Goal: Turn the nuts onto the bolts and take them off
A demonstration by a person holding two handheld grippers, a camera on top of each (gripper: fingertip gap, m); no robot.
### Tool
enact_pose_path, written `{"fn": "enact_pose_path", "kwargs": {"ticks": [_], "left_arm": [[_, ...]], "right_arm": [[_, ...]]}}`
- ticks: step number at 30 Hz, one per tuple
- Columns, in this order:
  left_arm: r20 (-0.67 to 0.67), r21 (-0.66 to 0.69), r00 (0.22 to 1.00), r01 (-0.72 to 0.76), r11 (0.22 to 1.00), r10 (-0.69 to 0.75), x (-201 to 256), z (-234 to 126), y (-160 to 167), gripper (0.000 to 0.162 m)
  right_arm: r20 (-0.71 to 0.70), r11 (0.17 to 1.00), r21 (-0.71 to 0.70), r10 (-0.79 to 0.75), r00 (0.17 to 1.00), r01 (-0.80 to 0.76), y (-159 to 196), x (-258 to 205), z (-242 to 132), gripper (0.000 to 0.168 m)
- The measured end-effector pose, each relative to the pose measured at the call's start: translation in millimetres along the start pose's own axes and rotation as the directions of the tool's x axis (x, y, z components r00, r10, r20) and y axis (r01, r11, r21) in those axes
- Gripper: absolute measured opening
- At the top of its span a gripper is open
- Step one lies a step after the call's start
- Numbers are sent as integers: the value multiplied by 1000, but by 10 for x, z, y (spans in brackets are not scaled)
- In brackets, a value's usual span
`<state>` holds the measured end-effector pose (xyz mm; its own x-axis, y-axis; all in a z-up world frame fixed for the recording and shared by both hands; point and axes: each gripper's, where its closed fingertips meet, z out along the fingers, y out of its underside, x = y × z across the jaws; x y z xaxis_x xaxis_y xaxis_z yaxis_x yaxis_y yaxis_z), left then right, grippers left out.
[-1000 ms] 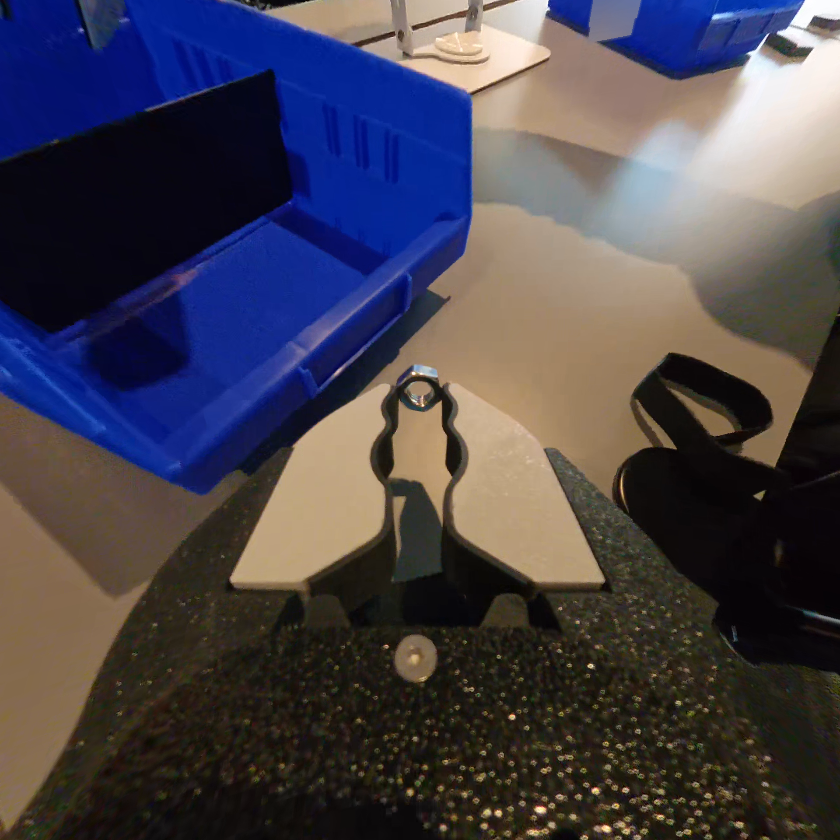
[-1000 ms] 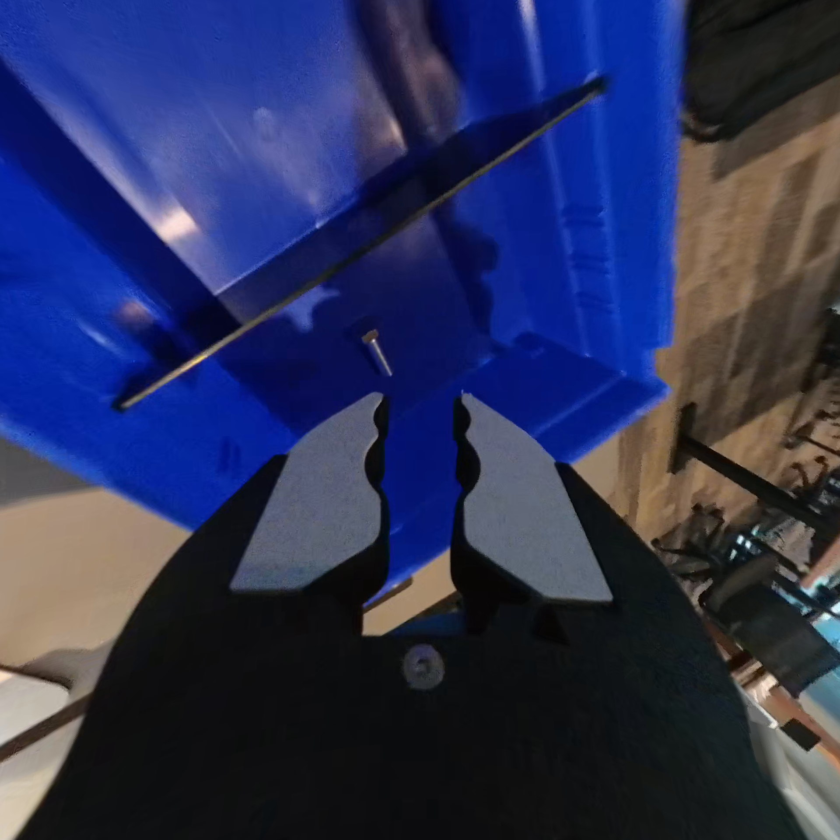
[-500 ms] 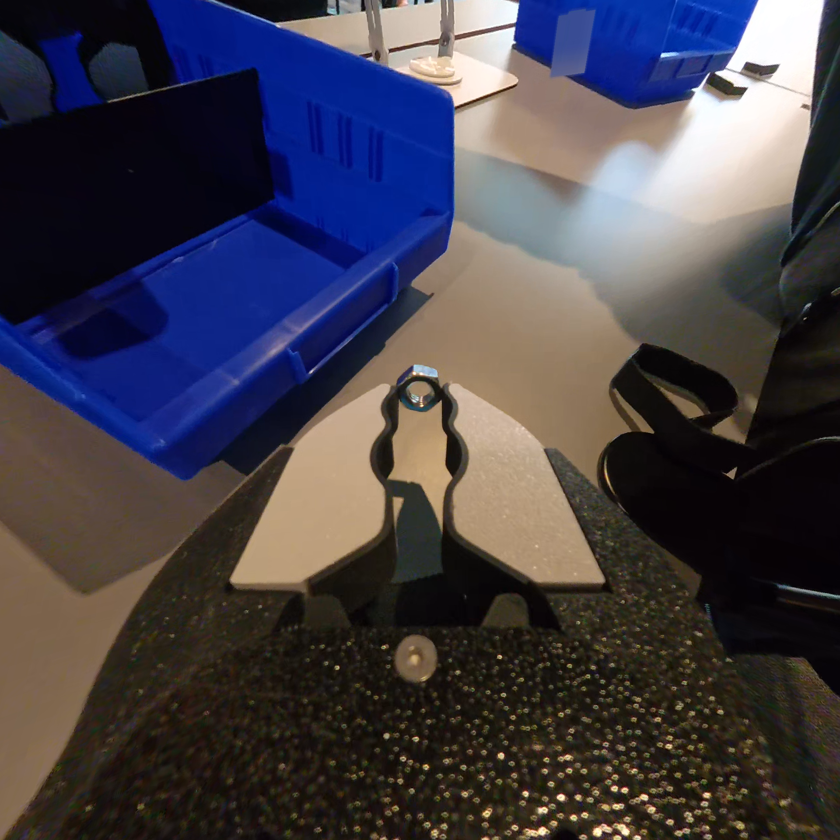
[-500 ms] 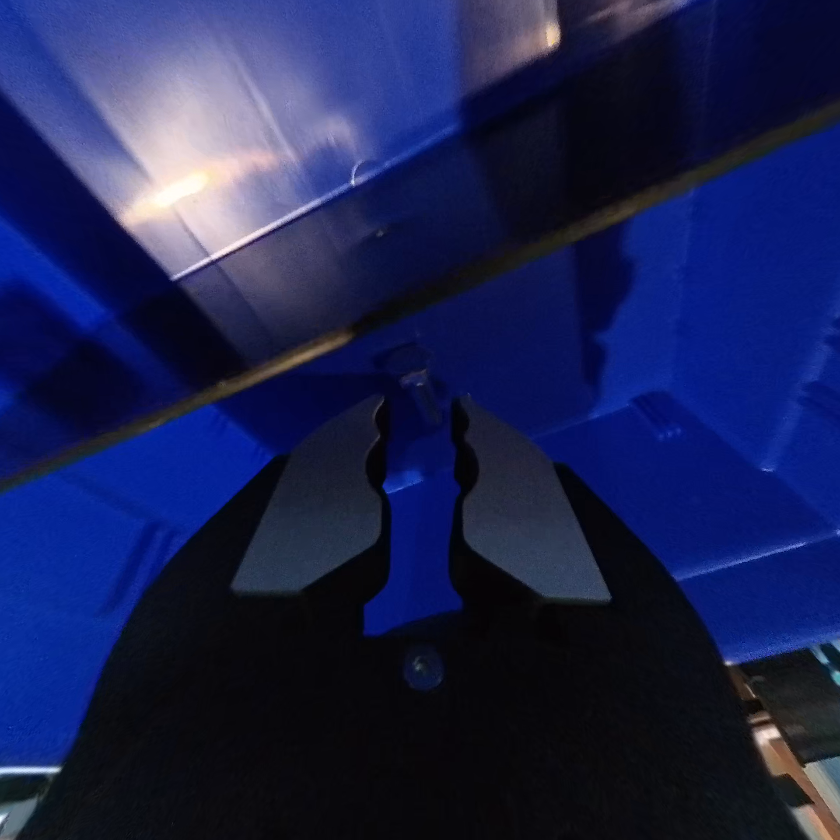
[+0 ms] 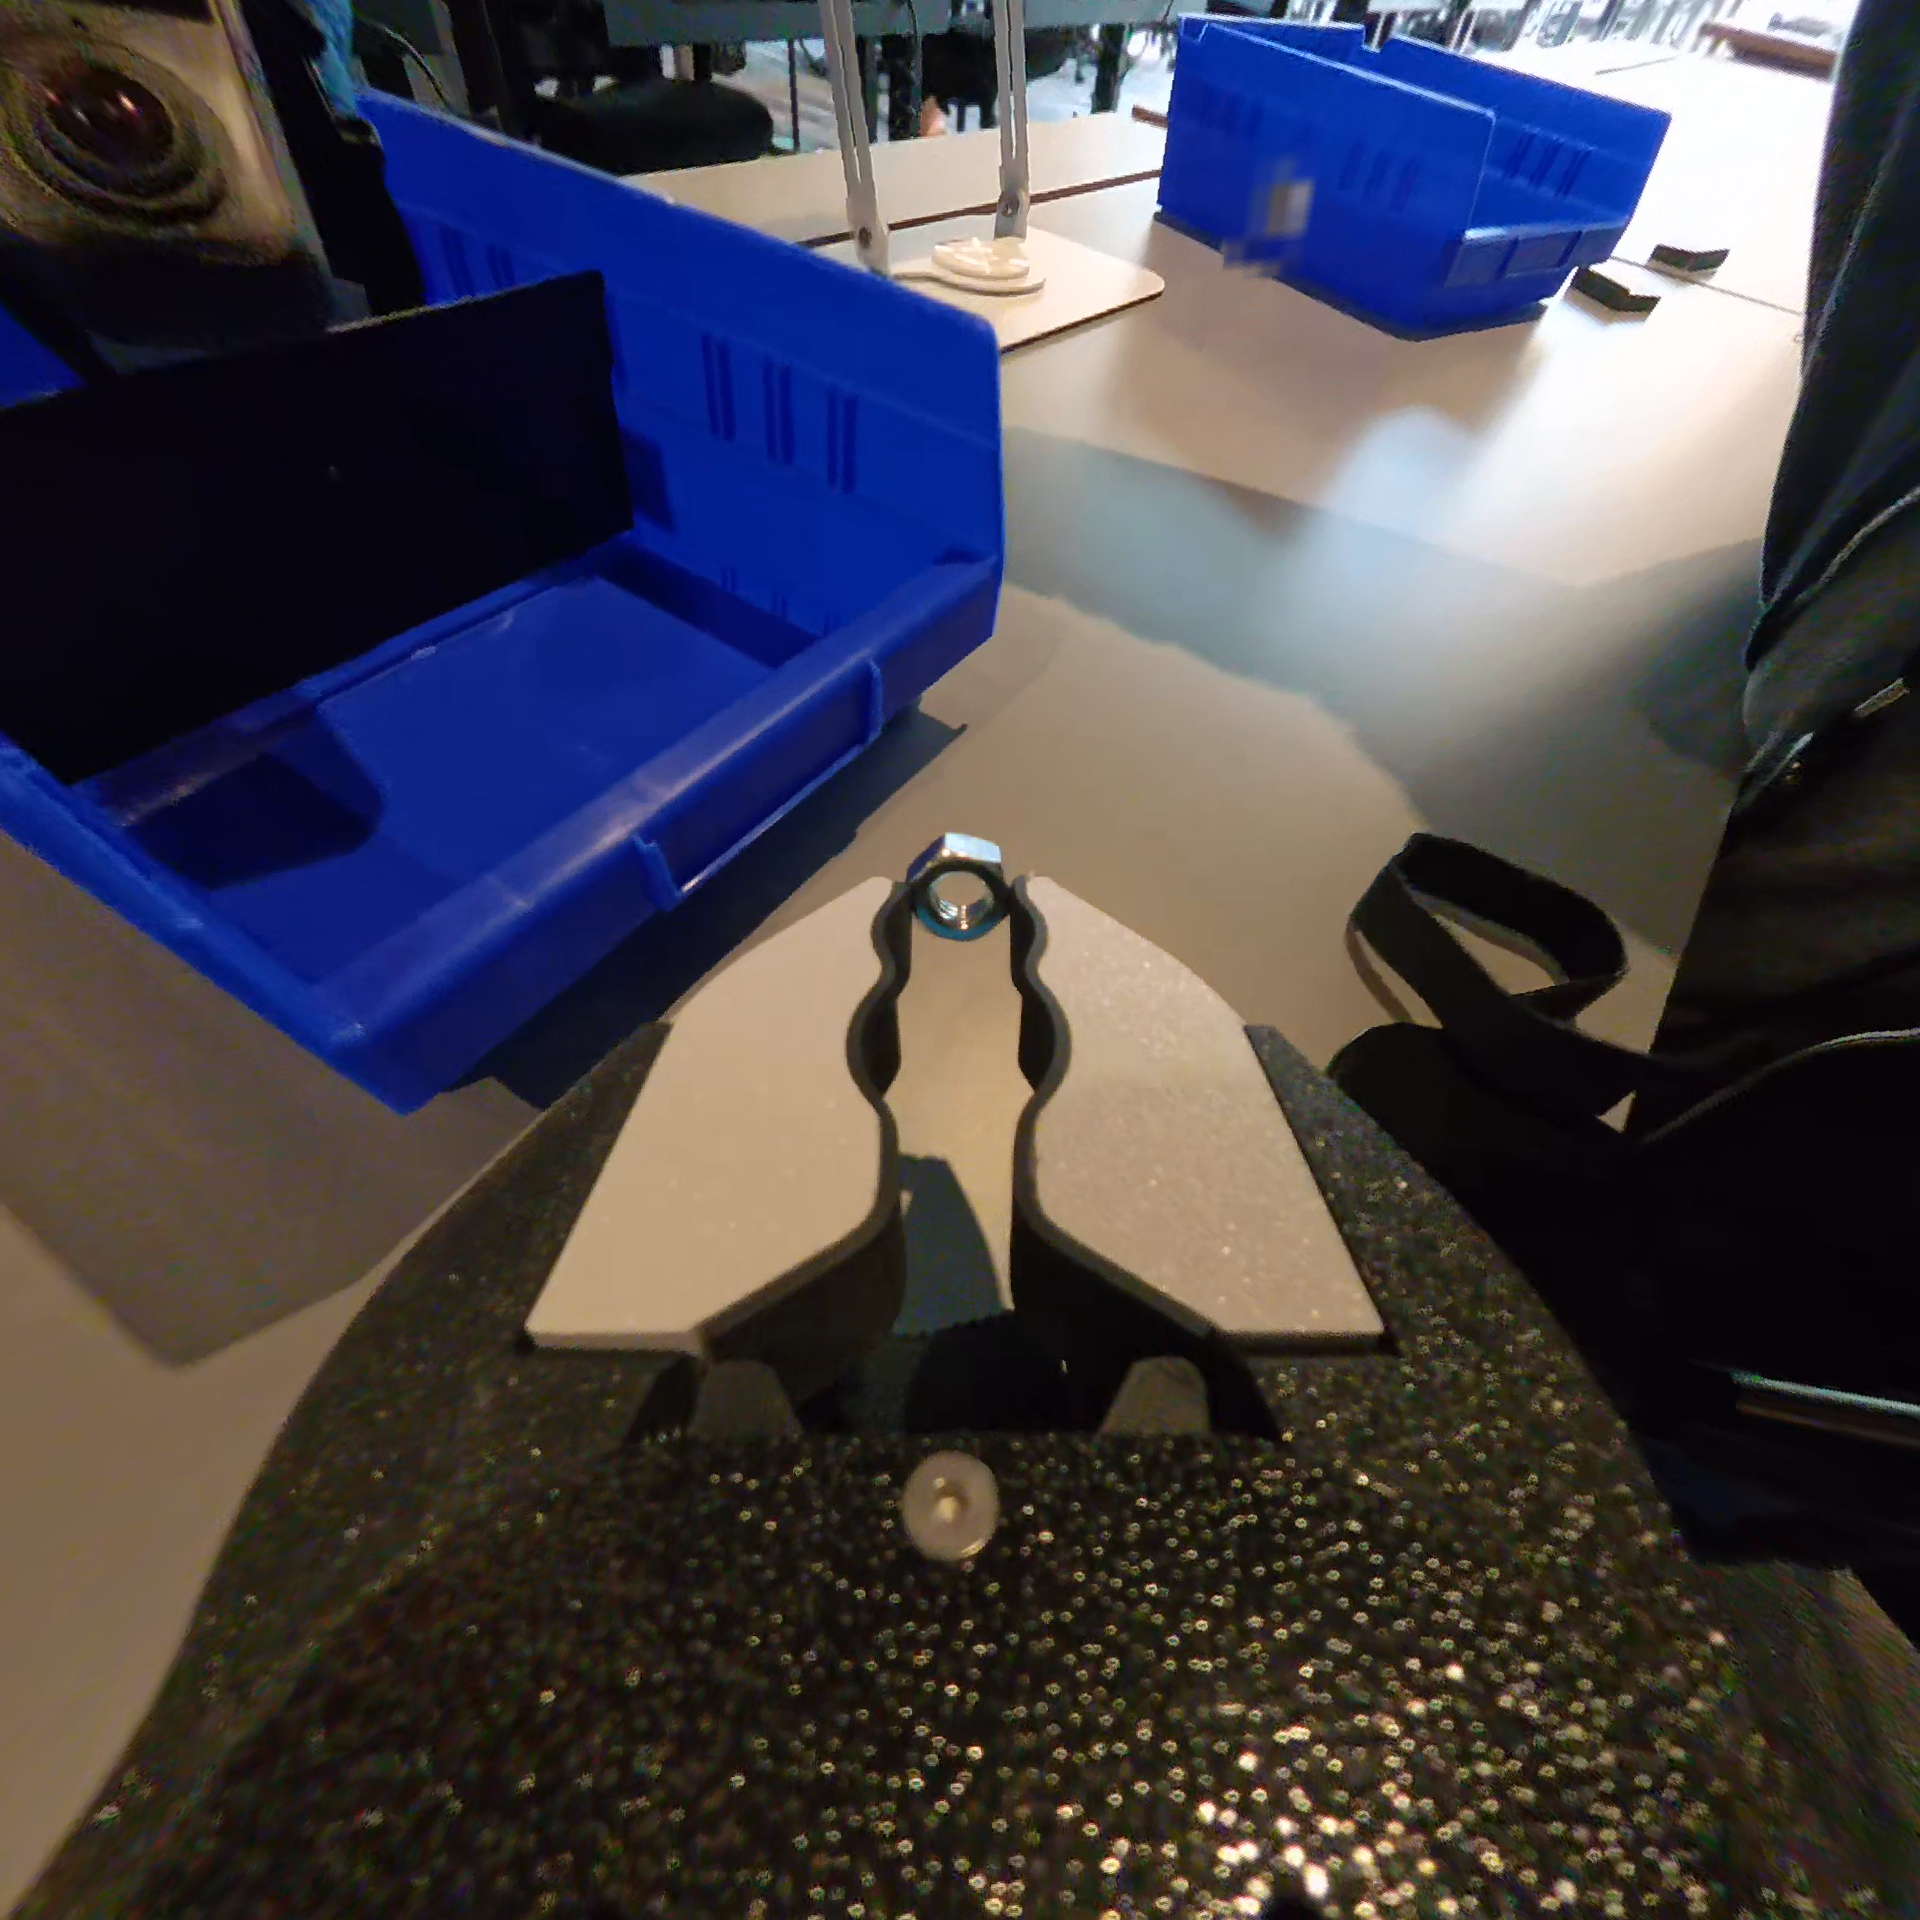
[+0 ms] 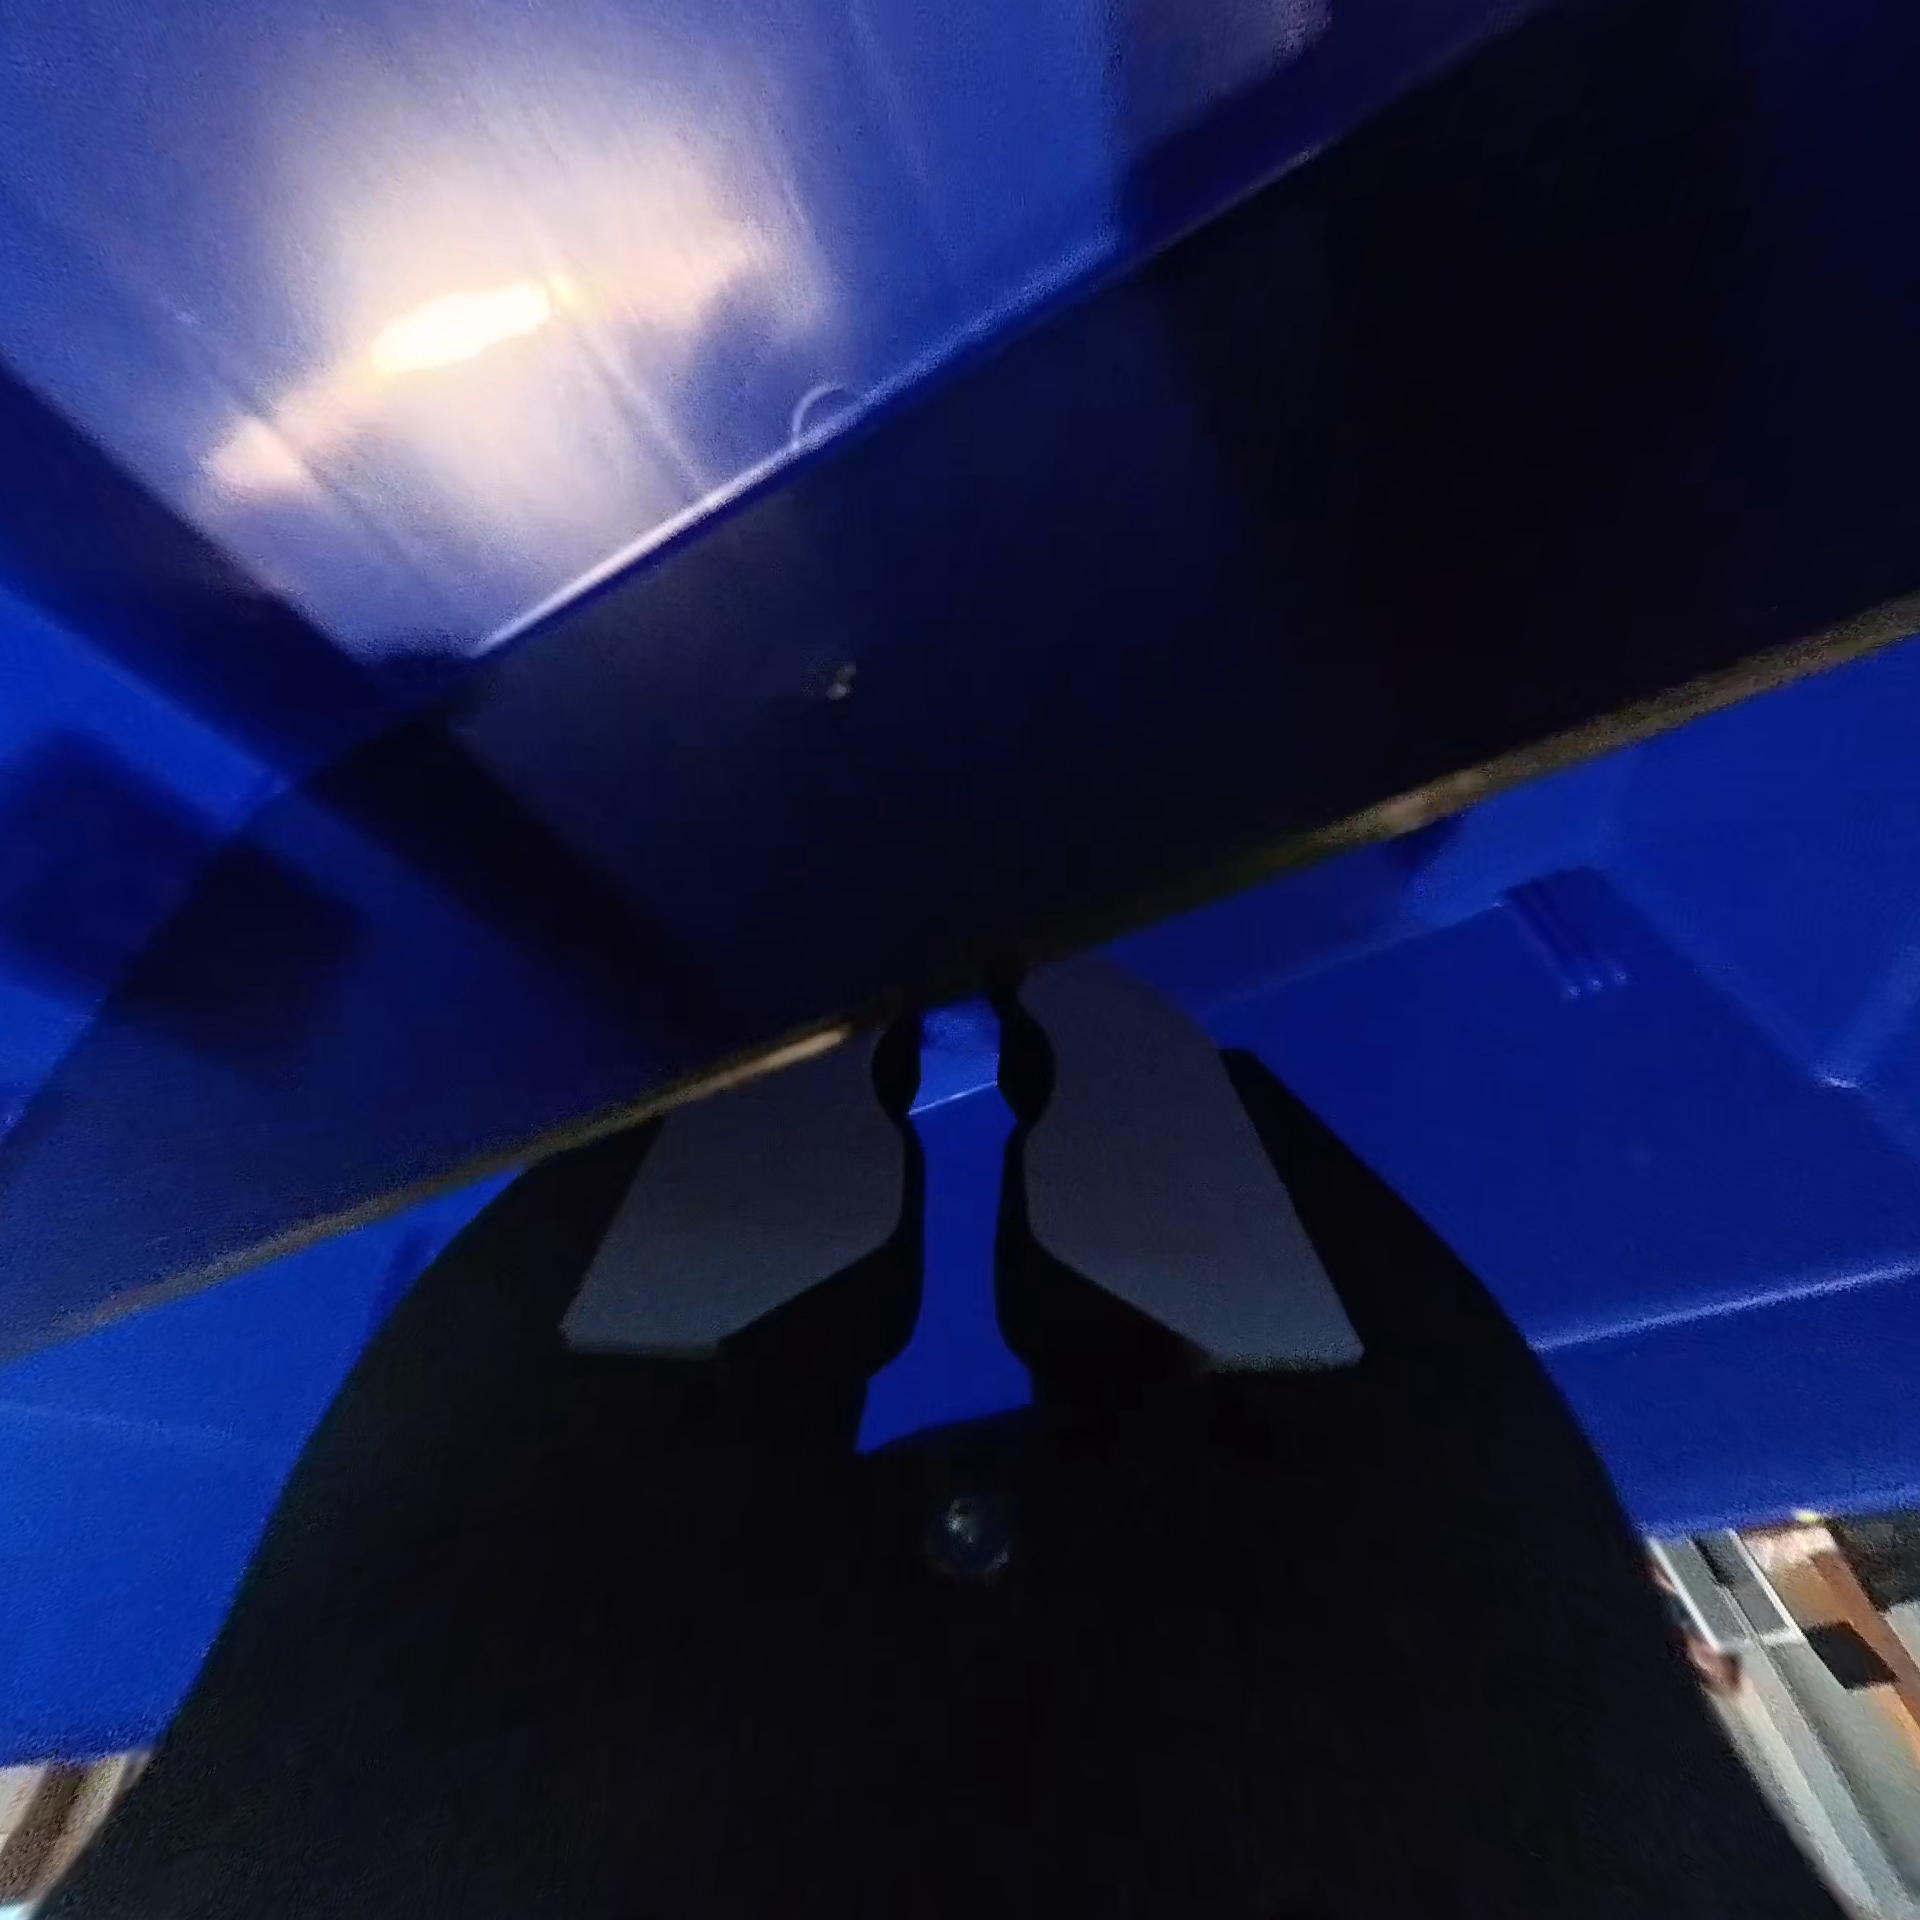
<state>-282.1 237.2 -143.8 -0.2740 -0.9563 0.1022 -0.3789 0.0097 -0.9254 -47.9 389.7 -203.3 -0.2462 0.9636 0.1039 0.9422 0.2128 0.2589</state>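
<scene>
My left gripper [image 5: 958, 896] is shut on a silver hex nut [image 5: 966, 850], held at the fingertips above the grey table [image 5: 1195, 644], with its hole facing the camera. It is to the right of the front lip of a blue bin [image 5: 831, 447] with a black divider [image 5: 312, 457]. My right gripper [image 6: 966, 1003] reaches down into that bin [image 6: 1558, 1143]. Its jaws stand close together and its tips are partly hidden behind the divider's edge [image 6: 1039, 748]. The bolt is hidden there. The right gripper's camera shows over the bin at the top left of the left wrist view [image 5: 114, 135].
A black strap [image 5: 1486, 935] lies on the table right of my left gripper. A person's dark jacket [image 5: 1829, 675] fills the right edge. A second blue bin [image 5: 1403, 187] and a white stand base [image 5: 1039, 281] sit at the back.
My right gripper went deeper into the bin, over the bolt, and its jaws narrowed. My left gripper drew back a little from the bin, still holding the nut.
</scene>
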Motion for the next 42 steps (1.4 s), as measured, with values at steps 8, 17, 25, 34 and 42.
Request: {"fn": "enact_pose_path", "kwargs": {"ticks": [8,17,25,34,42], "left_arm": [[53,29,998,-23,999,21,137,-184,-215,18],[155,70,987,-43,997,32,387,-382,-798,18],[208,105,976,-93,990,69,1119,-250,-1799,18],[92,90,994,-63,994,54,2336,1028,-2157,17],[-64,-87,998,21,996,-27,2736,2724,-1278,18]], "right_arm": [[-200,997,8,81,976,-81,158,198,-331,9],[-424,931,255,351,835,-262,322,-173,-1617,9],[-396,601,725,764,510,-337,-8,-1782,-2801,9],[-57,130,917,979,197,-378,-427,-3822,-2480,9],[45,-46,888,999,-14,-458,-580,-4996,-1995,9]]}}
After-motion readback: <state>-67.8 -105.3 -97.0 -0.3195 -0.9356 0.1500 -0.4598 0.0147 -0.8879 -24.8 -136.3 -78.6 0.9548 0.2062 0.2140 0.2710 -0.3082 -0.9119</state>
